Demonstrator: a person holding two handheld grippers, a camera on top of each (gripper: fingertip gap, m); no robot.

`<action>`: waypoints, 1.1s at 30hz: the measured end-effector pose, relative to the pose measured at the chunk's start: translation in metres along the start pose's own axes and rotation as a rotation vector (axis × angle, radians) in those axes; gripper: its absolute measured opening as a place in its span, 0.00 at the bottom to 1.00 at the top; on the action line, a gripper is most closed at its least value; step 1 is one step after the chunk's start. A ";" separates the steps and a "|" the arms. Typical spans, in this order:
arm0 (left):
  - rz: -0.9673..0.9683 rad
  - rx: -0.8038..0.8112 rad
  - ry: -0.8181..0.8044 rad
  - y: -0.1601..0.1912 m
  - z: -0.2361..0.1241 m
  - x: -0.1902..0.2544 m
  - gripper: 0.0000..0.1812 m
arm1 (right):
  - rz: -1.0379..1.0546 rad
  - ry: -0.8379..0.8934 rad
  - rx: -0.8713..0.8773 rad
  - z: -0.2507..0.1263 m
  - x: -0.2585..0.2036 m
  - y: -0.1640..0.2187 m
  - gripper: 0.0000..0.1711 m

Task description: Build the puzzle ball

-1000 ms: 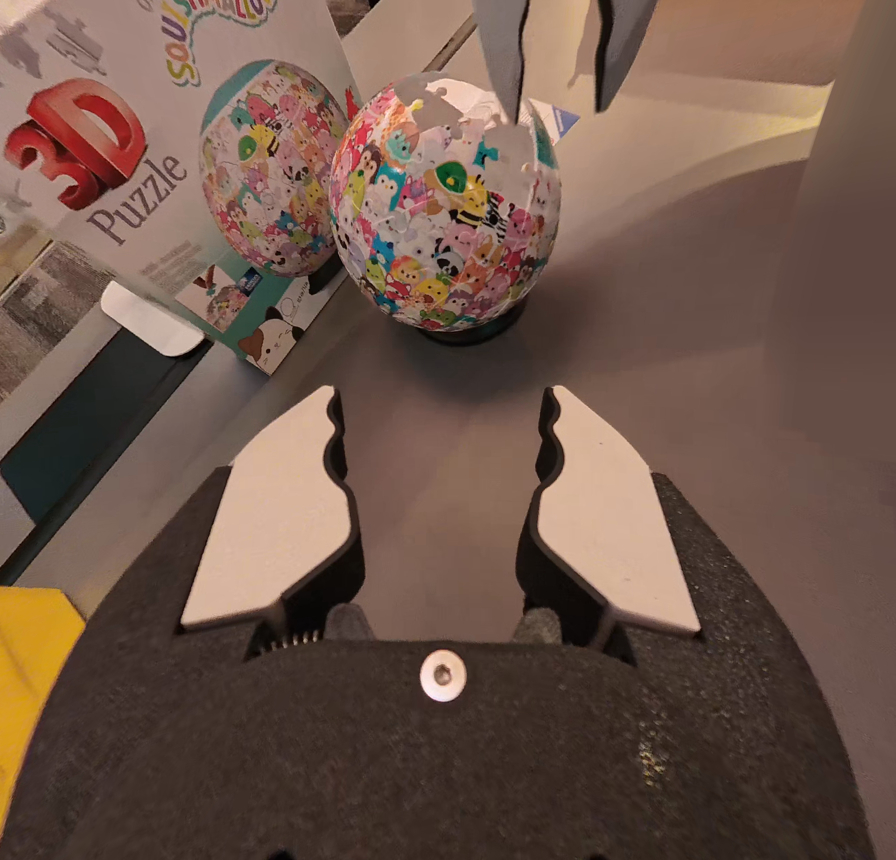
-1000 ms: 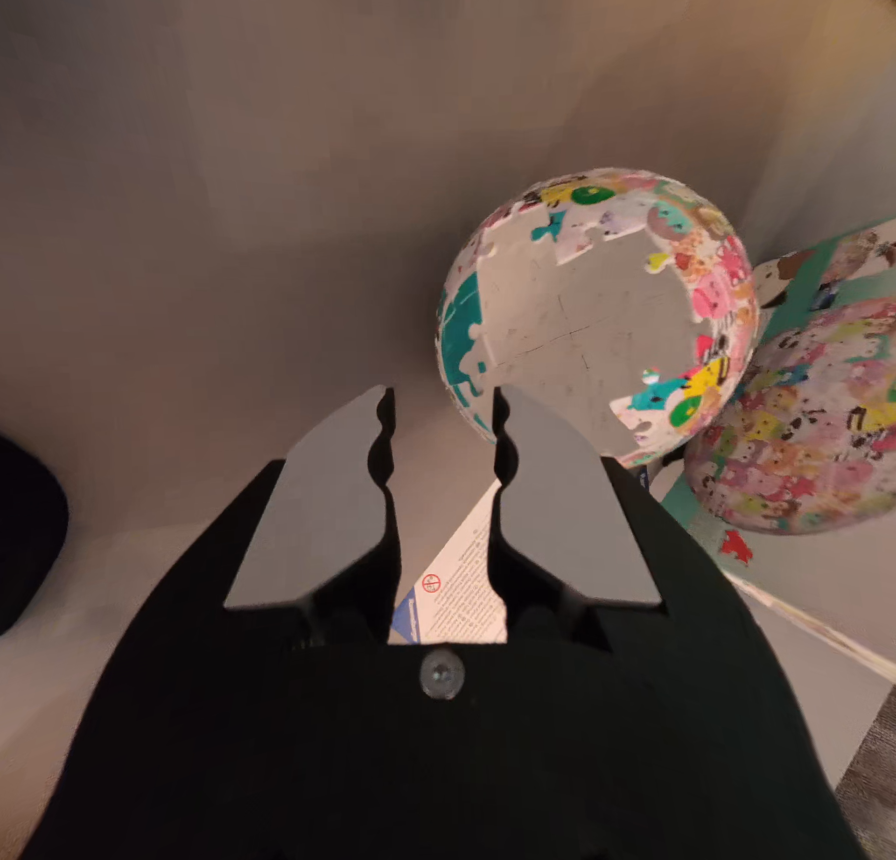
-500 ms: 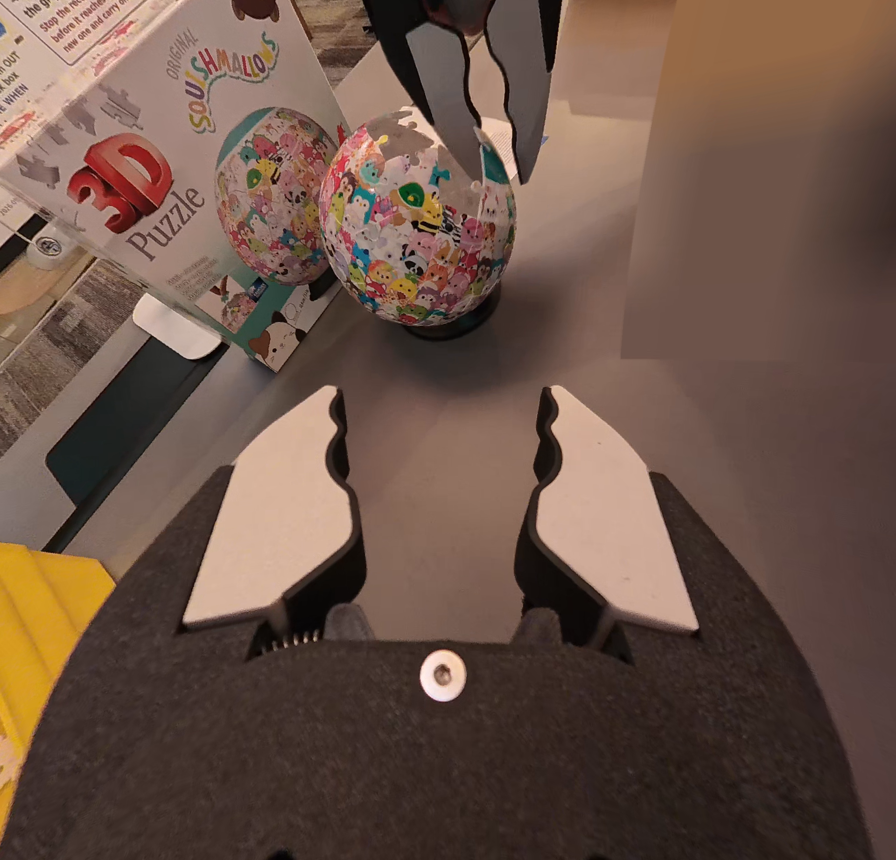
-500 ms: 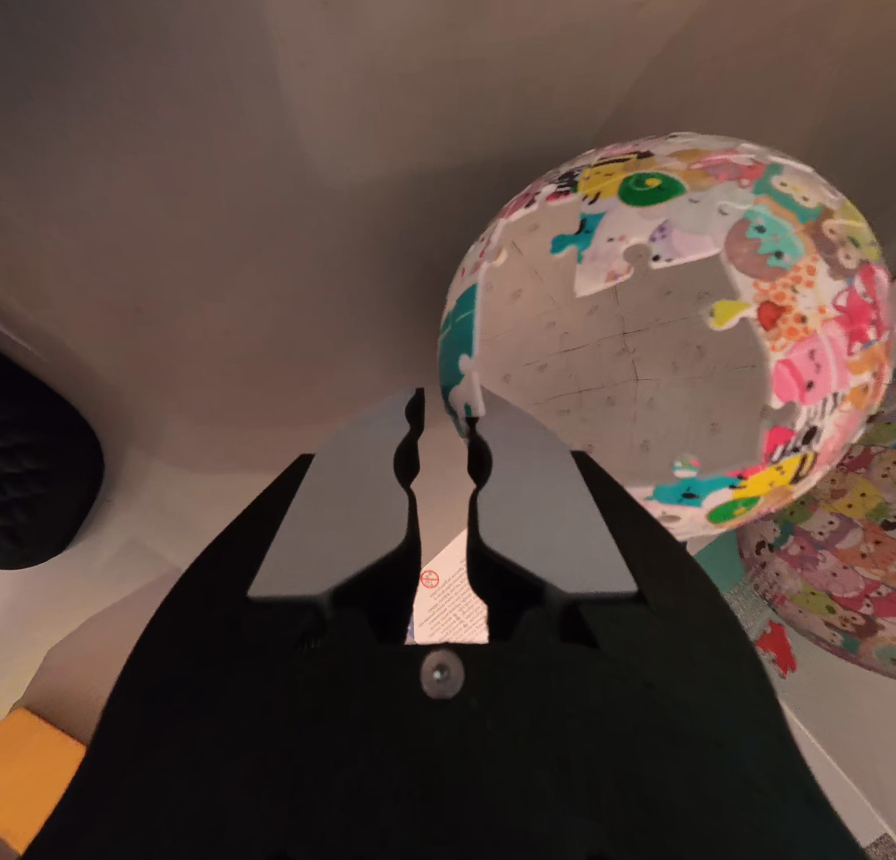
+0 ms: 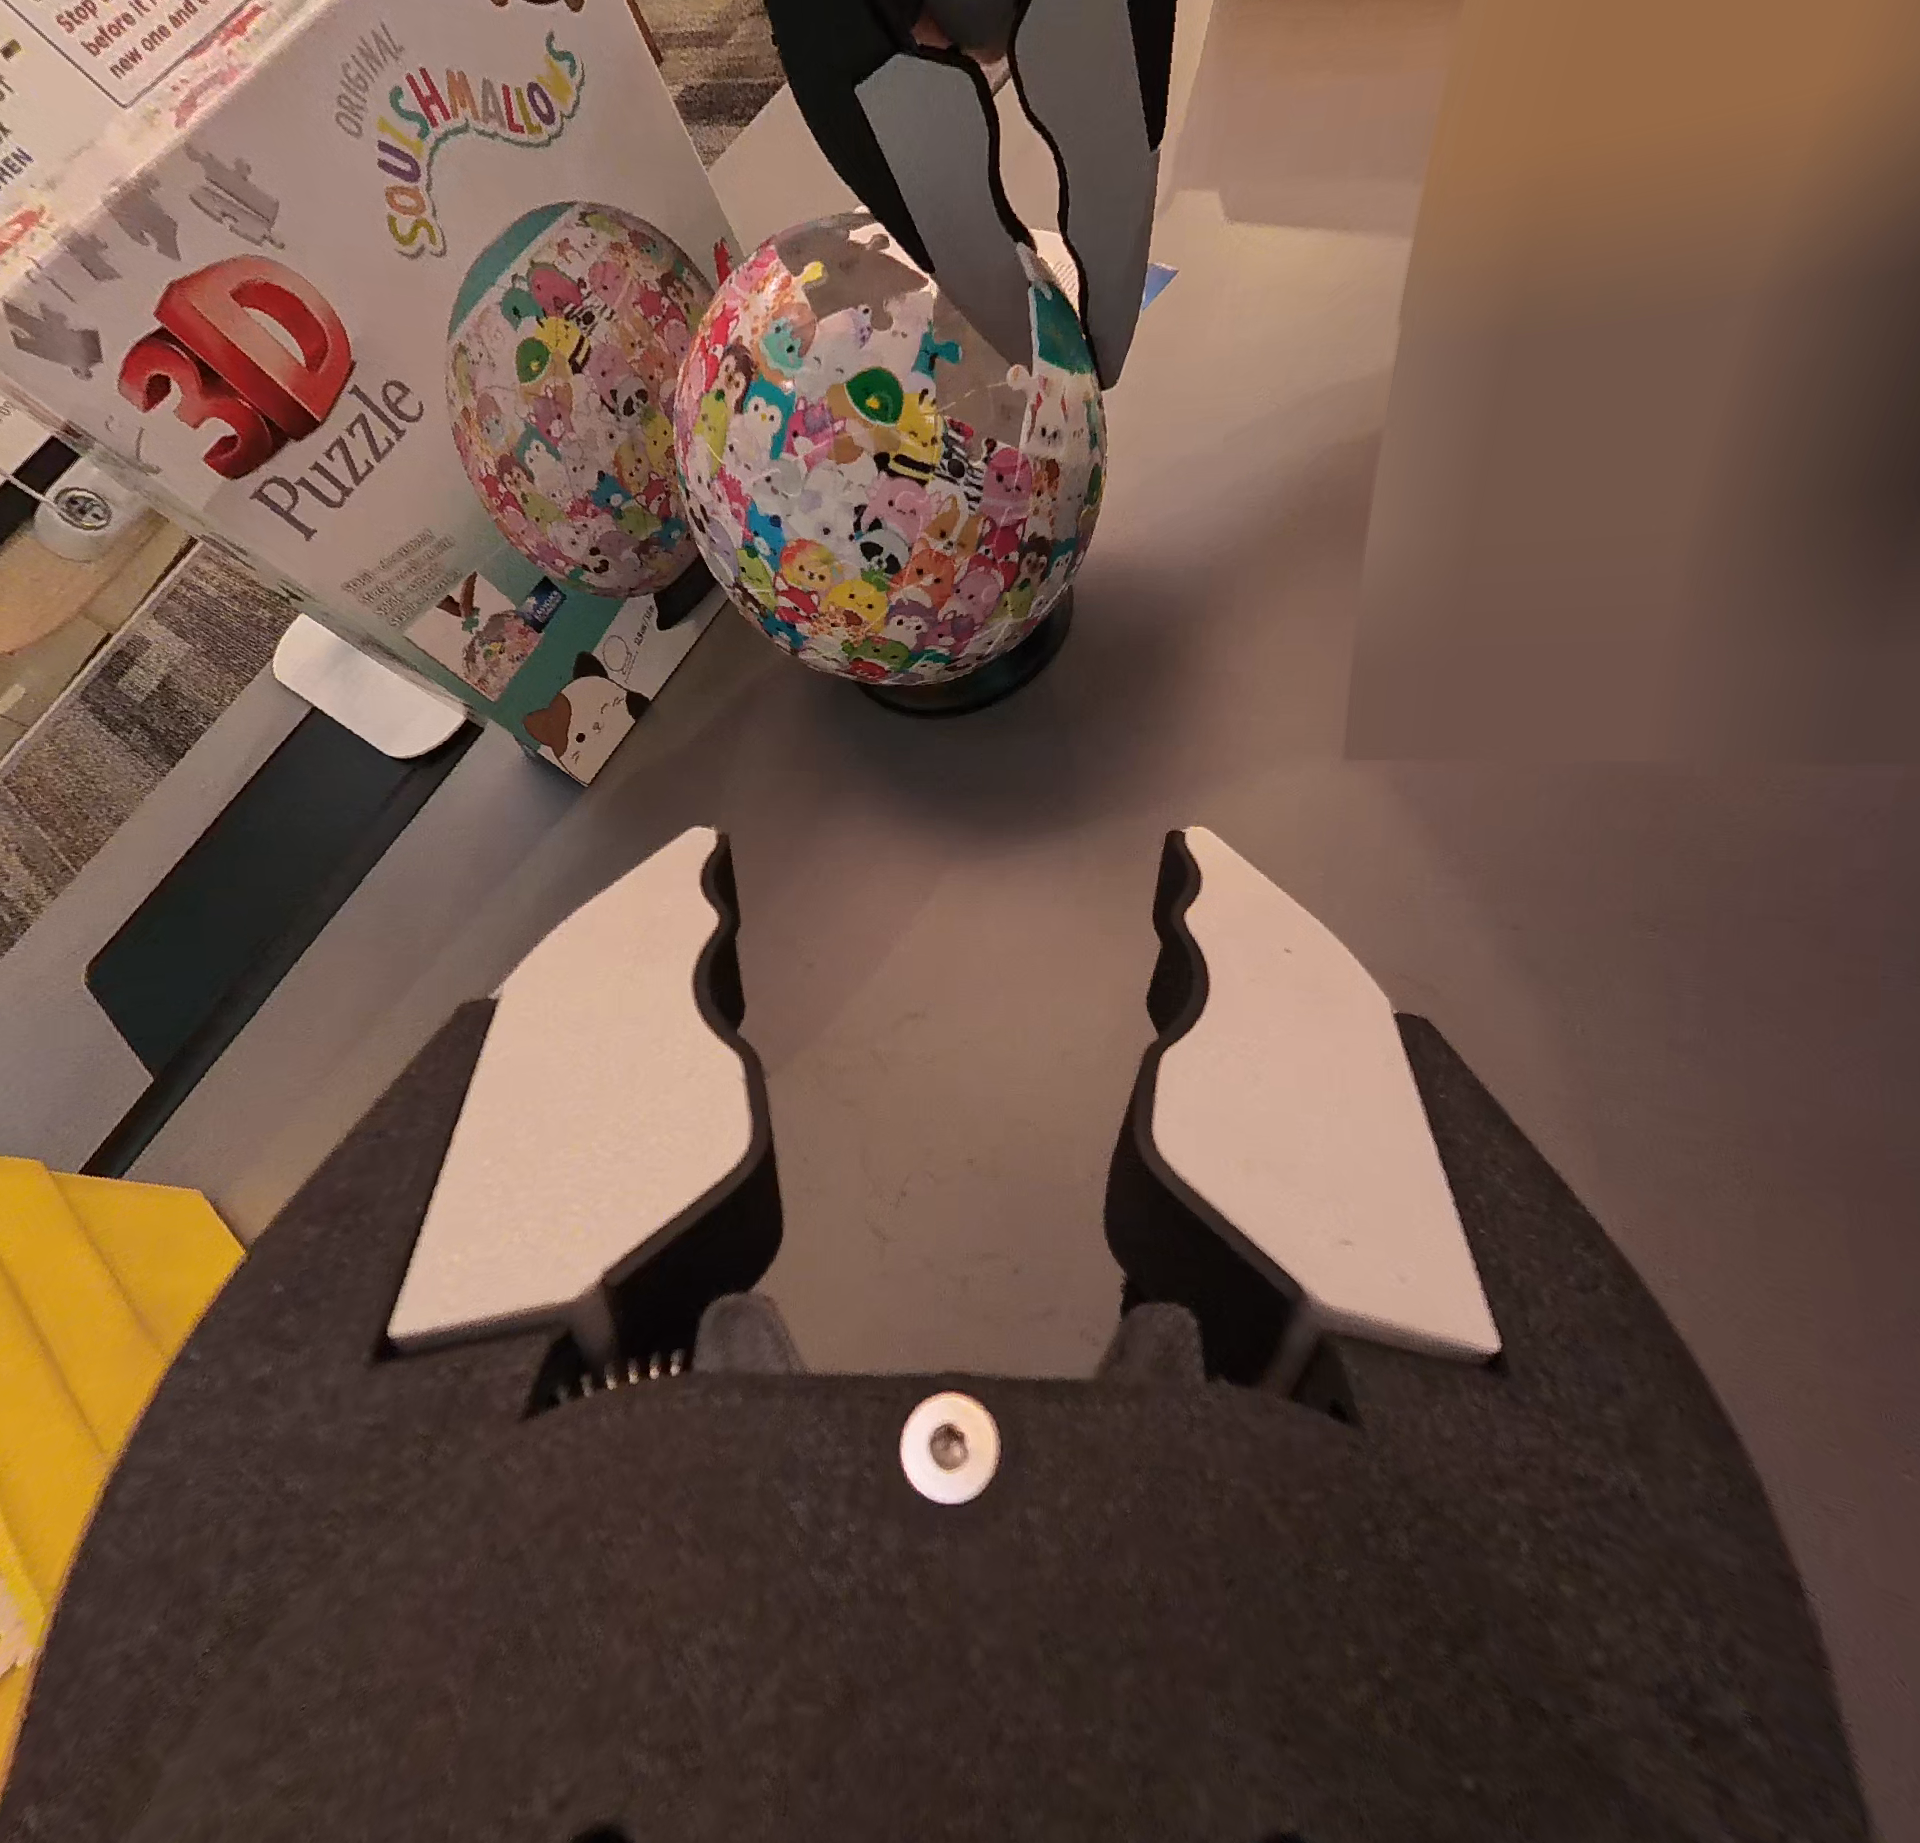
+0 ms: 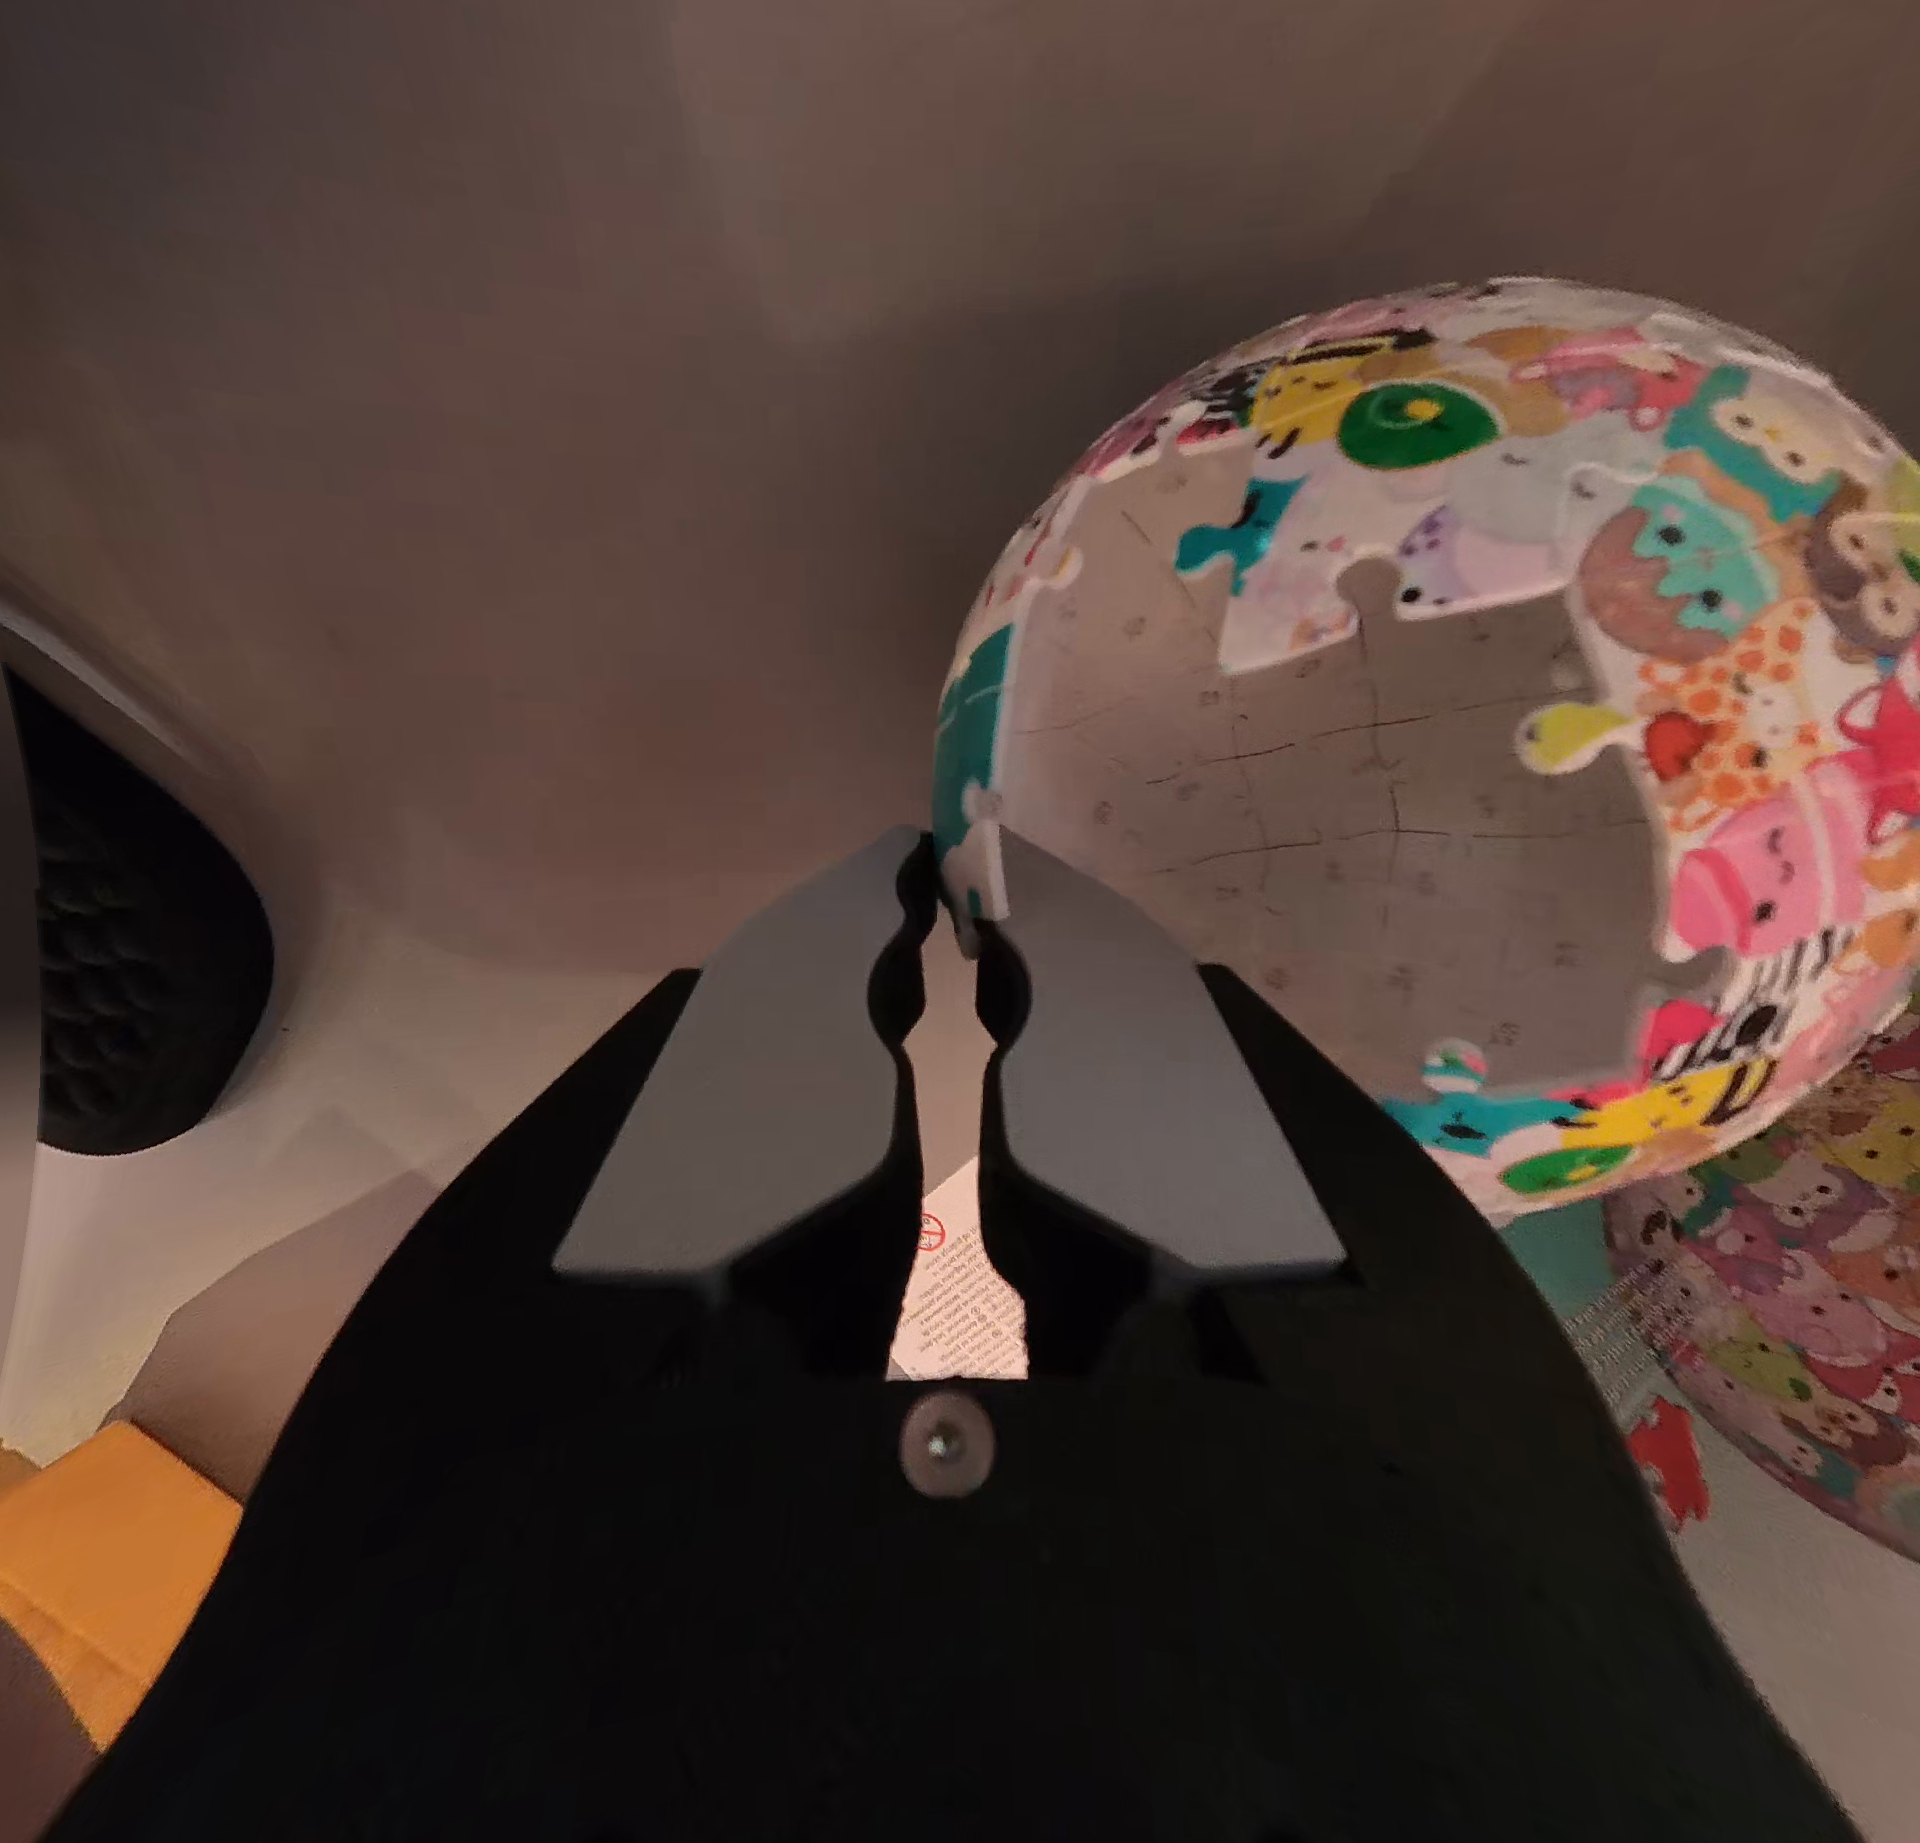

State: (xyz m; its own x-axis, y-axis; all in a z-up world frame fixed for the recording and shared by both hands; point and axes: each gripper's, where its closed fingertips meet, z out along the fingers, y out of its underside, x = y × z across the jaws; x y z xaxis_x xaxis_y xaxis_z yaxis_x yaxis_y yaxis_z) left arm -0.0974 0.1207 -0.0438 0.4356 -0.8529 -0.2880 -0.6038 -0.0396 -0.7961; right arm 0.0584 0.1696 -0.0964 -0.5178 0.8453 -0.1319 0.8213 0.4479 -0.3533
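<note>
The puzzle ball (image 5: 883, 484) stands on a dark ring stand (image 5: 956, 687) on the grey table. Its lower part is covered in colourful pieces, and the top has an open gap showing the grey inside (image 6: 1351, 806). My right gripper (image 6: 961, 858) comes down from above and is shut on a teal and white puzzle piece (image 6: 977, 879) at the left rim of the gap. It also shows in the left wrist view (image 5: 1060, 359), at the ball's upper right. My left gripper (image 5: 945, 843) is open and empty, low over the table in front of the ball.
The puzzle's box (image 5: 364, 339) stands just left of the ball, almost touching it. A printed leaflet (image 6: 956, 1294) lies behind the ball. A yellow bin (image 5: 83, 1326) sits at the near left. The table edge (image 5: 312, 962) runs along the left.
My right gripper has come down onto the ball's rim and its jaws have narrowed onto the teal piece. My left gripper has drawn back a little and stays open.
</note>
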 end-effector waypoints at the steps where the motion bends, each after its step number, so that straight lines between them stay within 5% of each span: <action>1: 0.001 0.000 0.001 0.000 0.000 0.001 0.42 | -0.003 -0.001 0.000 0.000 0.000 0.000 0.03; 12: 0.014 0.002 0.016 -0.005 0.000 0.008 0.43 | 0.028 0.006 0.006 -0.004 0.002 -0.004 0.10; 21: 0.017 0.055 -0.003 -0.020 -0.005 0.012 0.42 | -0.006 0.270 0.112 -0.036 0.002 -0.012 0.15; 29: -0.076 0.089 -0.017 -0.013 0.010 -0.002 0.43 | -0.038 0.666 0.532 -0.044 -0.004 -0.011 0.13; 33: -0.082 0.077 -0.011 -0.012 0.020 -0.007 0.43 | -0.004 0.608 0.542 -0.032 0.000 -0.008 0.24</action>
State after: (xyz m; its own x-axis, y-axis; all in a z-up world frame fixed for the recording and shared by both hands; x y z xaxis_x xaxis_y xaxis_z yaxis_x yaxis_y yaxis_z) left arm -0.0797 0.1373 -0.0425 0.4889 -0.8427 -0.2254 -0.5127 -0.0686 -0.8559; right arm 0.0597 0.1754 -0.0636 -0.1718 0.9243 0.3408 0.5094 0.3794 -0.7724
